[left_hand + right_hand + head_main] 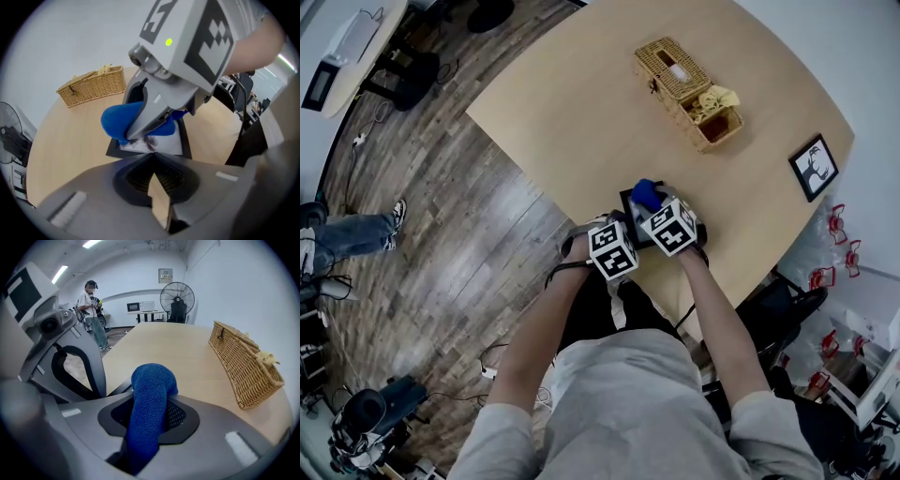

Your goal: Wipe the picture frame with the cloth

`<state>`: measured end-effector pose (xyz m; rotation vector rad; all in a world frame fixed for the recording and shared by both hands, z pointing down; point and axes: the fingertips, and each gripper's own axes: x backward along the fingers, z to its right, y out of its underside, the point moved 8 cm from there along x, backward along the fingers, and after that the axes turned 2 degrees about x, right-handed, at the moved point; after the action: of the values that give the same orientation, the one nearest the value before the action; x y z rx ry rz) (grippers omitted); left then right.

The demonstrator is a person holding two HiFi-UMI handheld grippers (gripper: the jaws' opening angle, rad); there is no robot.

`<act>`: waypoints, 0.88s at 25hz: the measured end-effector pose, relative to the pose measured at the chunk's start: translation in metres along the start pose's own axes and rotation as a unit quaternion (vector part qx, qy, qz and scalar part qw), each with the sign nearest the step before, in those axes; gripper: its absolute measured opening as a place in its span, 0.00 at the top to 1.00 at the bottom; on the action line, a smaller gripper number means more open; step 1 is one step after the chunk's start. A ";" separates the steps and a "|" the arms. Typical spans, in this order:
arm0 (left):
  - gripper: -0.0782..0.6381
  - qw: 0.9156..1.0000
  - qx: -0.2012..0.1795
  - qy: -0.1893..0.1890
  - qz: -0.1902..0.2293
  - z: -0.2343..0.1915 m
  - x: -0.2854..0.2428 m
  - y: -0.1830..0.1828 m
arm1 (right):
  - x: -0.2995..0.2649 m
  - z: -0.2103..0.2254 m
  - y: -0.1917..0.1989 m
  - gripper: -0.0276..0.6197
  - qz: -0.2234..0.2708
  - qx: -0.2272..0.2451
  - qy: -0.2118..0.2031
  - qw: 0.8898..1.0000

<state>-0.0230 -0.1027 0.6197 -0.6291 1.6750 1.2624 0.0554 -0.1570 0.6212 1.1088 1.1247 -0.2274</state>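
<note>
Bench (581, 122), basket (689, 94) 12 o'clock. Right gripper (150, 416) pinches cloth (151, 390) over picture frame (185, 139); left gripper (152, 159) pressed together, empty. Risk: frame looks unheld, poss. skid w/ wipe.

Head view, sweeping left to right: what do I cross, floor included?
Bystander's jeans-clad leg → left claw → right claw, gripping the blue terry cloth → small black-framed picture lying apart at far right. The wicker basket overlaps the claws sideways, so it is omitted.
</note>
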 end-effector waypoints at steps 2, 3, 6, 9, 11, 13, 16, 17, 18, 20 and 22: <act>0.82 1.000 -0.001 0.004 0.001 -0.001 0.000 0.000 | 0.001 -0.002 -0.002 0.79 0.008 0.020 0.026 0.999; 0.82 1.000 -0.001 0.006 0.002 0.000 0.000 0.000 | 0.000 -0.002 -0.002 0.79 0.012 0.024 0.036 0.999; 0.82 1.000 -0.003 0.011 0.003 0.000 0.000 0.000 | 0.000 -0.002 -0.003 0.79 0.020 0.019 0.045 0.999; 0.82 1.000 -0.002 0.015 0.005 -0.001 0.000 0.001 | 0.002 -0.001 -0.005 0.79 0.034 0.014 0.052 0.998; 0.82 1.000 -0.001 0.016 0.007 -0.001 0.000 0.001 | 0.003 0.000 -0.006 0.79 0.045 0.008 0.059 0.997; 0.82 1.000 0.000 0.017 0.009 -0.002 0.000 0.001 | 0.002 0.001 -0.008 0.79 0.048 0.005 0.062 0.997; 0.82 1.000 0.002 0.017 0.013 -0.003 0.000 0.001 | 0.004 0.003 -0.012 0.79 0.063 -0.004 0.069 0.996; 0.82 1.000 0.003 0.017 0.014 -0.003 0.000 0.002 | 0.007 0.004 -0.014 0.79 0.074 -0.011 0.075 0.994; 0.82 1.000 0.003 0.017 0.014 -0.002 0.000 0.002 | 0.009 0.006 -0.017 0.79 0.086 -0.018 0.082 0.993; 0.82 1.000 0.003 0.012 0.015 -0.003 0.001 0.002 | 0.012 0.011 -0.024 0.79 0.101 -0.026 0.086 0.991; 0.82 1.000 0.000 -0.001 0.015 -0.005 0.004 0.002 | 0.004 0.012 -0.025 0.79 0.082 -0.028 0.061 0.994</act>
<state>-0.0278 -0.1058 0.6176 -0.6046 1.6889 1.2830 0.0482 -0.1770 0.6025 1.1712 1.1343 0.0013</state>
